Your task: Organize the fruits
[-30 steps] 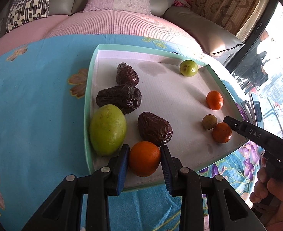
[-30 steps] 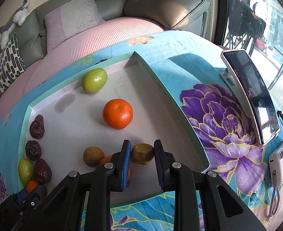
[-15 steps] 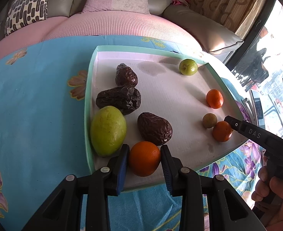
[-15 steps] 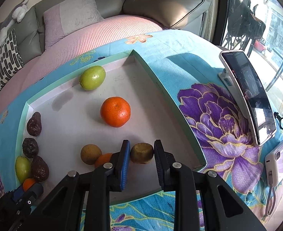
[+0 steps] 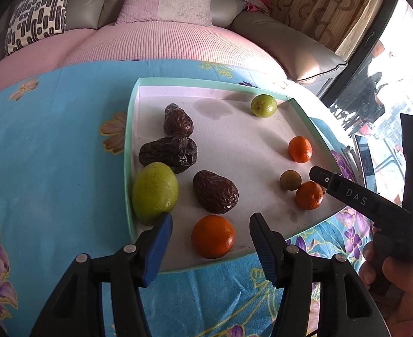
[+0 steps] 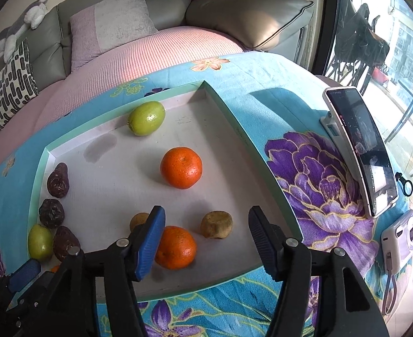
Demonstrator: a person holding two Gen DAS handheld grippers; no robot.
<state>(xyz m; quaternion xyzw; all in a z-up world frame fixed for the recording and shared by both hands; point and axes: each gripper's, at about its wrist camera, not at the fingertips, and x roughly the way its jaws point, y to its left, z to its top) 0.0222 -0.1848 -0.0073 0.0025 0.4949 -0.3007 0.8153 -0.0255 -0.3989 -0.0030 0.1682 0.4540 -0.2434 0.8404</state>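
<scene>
A shallow green-rimmed tray on a flowered blue cloth holds the fruits. My left gripper is open, its blue pads either side of an orange resting at the tray's near edge. Close by lie a large green fruit and three dark wrinkled dates. My right gripper is open around a small brown fruit on the tray floor. Another orange sits just inside its left pad. A bigger orange and a green fruit lie farther back.
A phone on a stand and a small white camera sit on the cloth right of the tray. A pink-covered sofa with cushions runs behind the table. A hand holds the right gripper at the left wrist view's right edge.
Both grippers have opened. The left one let go of the orange and the right one let go of the small brown fruit; both fruits now rest on the tray.
</scene>
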